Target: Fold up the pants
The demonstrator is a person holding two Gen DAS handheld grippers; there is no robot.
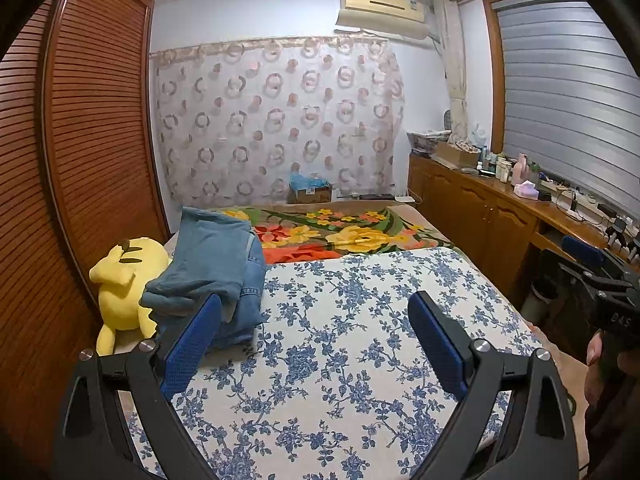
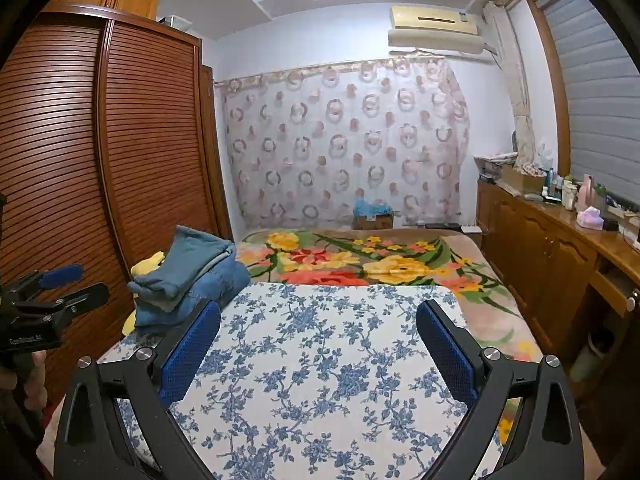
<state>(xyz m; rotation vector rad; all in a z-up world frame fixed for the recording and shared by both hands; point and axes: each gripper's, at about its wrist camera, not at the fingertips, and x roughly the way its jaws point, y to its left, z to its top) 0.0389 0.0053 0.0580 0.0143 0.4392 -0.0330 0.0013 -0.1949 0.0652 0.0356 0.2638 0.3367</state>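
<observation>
A pile of folded blue denim and teal pants (image 1: 216, 264) lies at the left edge of the bed, on the blue-flowered white sheet (image 1: 340, 340). It also shows in the right wrist view (image 2: 188, 280). My left gripper (image 1: 314, 312) is open and empty, held above the sheet just right of the pile. My right gripper (image 2: 318, 320) is open and empty over the sheet. Each gripper shows at the edge of the other's view: the right one (image 1: 600, 280) and the left one (image 2: 52, 292).
A yellow plush toy (image 1: 120, 284) lies left of the pile against the slatted wooden wardrobe (image 1: 80, 160). A bright flowered blanket (image 1: 340, 236) covers the far half of the bed. A wooden cabinet (image 1: 500, 208) with bottles and boxes runs along the right.
</observation>
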